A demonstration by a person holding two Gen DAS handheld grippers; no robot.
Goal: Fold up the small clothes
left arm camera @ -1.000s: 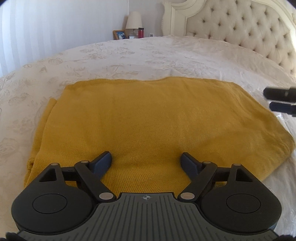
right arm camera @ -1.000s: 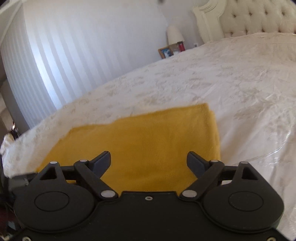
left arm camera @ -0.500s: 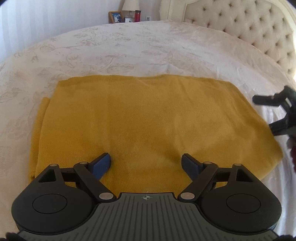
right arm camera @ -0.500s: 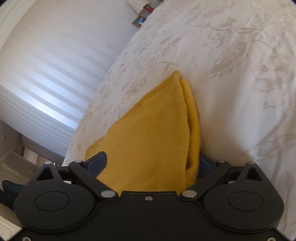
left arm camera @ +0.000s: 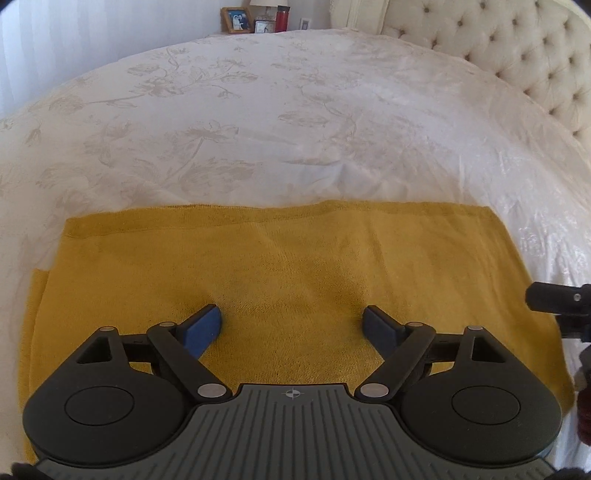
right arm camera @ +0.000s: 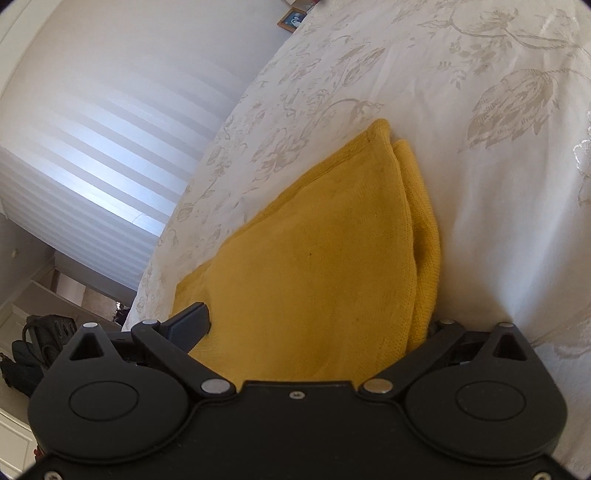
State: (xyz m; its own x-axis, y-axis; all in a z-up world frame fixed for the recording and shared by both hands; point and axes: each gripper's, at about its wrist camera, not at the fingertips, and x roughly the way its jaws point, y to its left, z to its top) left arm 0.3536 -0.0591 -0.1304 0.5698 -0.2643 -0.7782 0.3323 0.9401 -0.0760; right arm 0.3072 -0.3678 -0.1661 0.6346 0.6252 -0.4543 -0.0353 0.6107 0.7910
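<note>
A mustard-yellow knit garment (left arm camera: 295,258) lies folded flat on the white bedspread (left arm camera: 295,129). My left gripper (left arm camera: 291,321) hovers open just above its near half, with nothing between the blue pads. My right gripper (left arm camera: 546,314) shows at the garment's right edge. In the right wrist view the right gripper (right arm camera: 314,321) is rolled on its side with its jaws wide and straddles the layered edge of the garment (right arm camera: 332,240). One finger (right arm camera: 192,321) sits over the cloth. The other is hidden behind the folded edge.
A tufted cream headboard (left arm camera: 517,48) runs along the back right. A nightstand with a picture frame (left arm camera: 236,20) and a red cup (left arm camera: 282,18) stands beyond the bed. White striped blinds (right arm camera: 110,147) fill the left, and a dark bag (right arm camera: 40,343) lies on the floor.
My left gripper has moved forward over the garment, still open. My right gripper rolled onto its side and sank to the garment's right edge, which now lies between its jaws.
</note>
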